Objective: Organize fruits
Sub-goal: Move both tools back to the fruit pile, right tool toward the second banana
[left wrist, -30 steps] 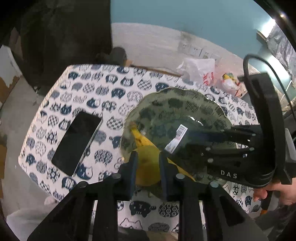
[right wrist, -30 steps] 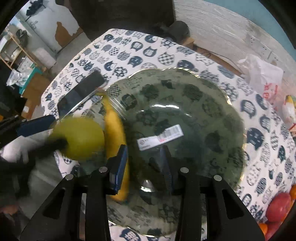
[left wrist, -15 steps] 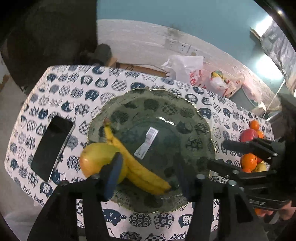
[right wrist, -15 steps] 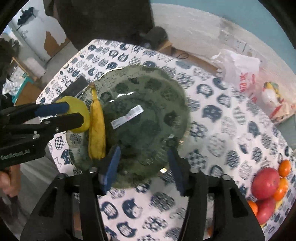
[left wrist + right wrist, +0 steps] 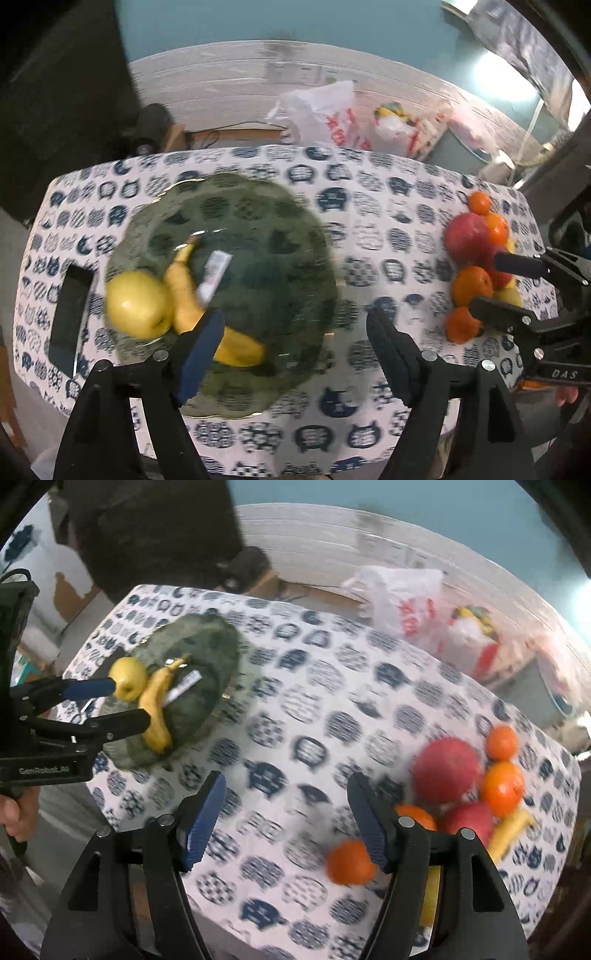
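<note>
A green glass plate [image 5: 258,229] [image 5: 218,642] lies on the left of the table. It holds a yellow apple [image 5: 138,302] [image 5: 127,677] and a banana [image 5: 184,288] [image 5: 157,709]. My left gripper [image 5: 295,339] [image 5: 110,705] is open and empty above the plate's near edge. A pile of red apples [image 5: 467,236] [image 5: 447,768], oranges [image 5: 472,284] [image 5: 502,784] and a banana [image 5: 509,832] lies at the right end. My right gripper [image 5: 286,823] [image 5: 491,284] is open and empty, just left of the pile, beside an orange [image 5: 349,862].
A black phone [image 5: 70,314] lies left of the plate near the table's left edge. The cat-print tablecloth [image 5: 369,221] covers the table. White plastic bags [image 5: 325,114] [image 5: 410,602] sit on the floor behind the far edge.
My left gripper let go of the yellow apple, opened wide and pulled back. My right gripper left the plate, opened and swung right to the fruit pile.
</note>
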A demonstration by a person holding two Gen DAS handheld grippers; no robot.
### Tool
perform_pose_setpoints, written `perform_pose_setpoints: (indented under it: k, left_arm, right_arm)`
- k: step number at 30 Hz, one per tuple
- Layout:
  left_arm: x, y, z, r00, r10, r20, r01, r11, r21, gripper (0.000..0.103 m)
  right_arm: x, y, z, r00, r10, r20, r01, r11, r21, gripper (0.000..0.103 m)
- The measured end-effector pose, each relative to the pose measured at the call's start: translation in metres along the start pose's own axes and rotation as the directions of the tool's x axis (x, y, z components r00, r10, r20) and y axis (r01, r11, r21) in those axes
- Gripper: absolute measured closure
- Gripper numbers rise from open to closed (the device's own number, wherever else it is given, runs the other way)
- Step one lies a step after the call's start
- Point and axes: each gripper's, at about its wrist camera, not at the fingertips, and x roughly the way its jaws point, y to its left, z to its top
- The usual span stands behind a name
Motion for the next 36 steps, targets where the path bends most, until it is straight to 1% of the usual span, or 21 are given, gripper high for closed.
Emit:
perform_pose_setpoints:
  k: [3, 10, 16, 19, 22, 28, 34, 36]
  left_arm:
    - [0.003, -0.024, 0.003, 1.0, -0.011, -0.015, 0.012, 0.999, 0.04, 0.022]
    - [0.011, -0.076, 0.005, 0.998, -0.048, -0.045, 0.054, 0.991, 0.123, 0.022]
    - [0.018, -0.114, 0.007, 0.995, -0.073, -0.065, 0.084, 0.981, 0.178, 0.022]
    - [0.021, -0.131, 0.01, 0.994, -0.085, -0.073, 0.098, 0.975, 0.199, 0.021]
    - [0.025, -0.146, 0.012, 0.993, -0.092, -0.081, 0.107, 0.971, 0.214, 0.016]
    - [0.038, -0.171, 0.014, 0.99, -0.094, -0.102, 0.116, 0.963, 0.244, 0.016]
    - [0.064, -0.192, 0.019, 0.983, -0.108, -0.145, 0.142, 0.959, 0.246, 0.016]
    - [0.073, -0.199, 0.019, 0.983, -0.103, -0.154, 0.14, 0.957, 0.255, 0.016]
  right_arm:
    - [-0.009, -0.022, -0.013, 1.0, -0.025, 0.006, 0.025, 0.999, 0.032, 0.03]
    - [-0.026, -0.075, -0.041, 0.997, -0.079, 0.002, 0.078, 0.99, 0.121, 0.03]
    - [-0.039, -0.121, -0.069, 0.992, -0.123, -0.012, 0.123, 0.97, 0.211, 0.029]
    - [-0.044, -0.139, -0.08, 0.99, -0.14, -0.016, 0.14, 0.959, 0.246, 0.029]
    - [-0.046, -0.153, -0.088, 0.987, -0.158, -0.021, 0.158, 0.951, 0.267, 0.029]
    - [-0.048, -0.178, -0.099, 0.983, -0.177, -0.043, 0.181, 0.932, 0.315, 0.028]
    - [-0.034, -0.203, -0.105, 0.979, -0.189, -0.082, 0.206, 0.906, 0.371, 0.027]
    - [-0.028, -0.21, -0.108, 0.977, -0.19, -0.094, 0.211, 0.898, 0.385, 0.027]
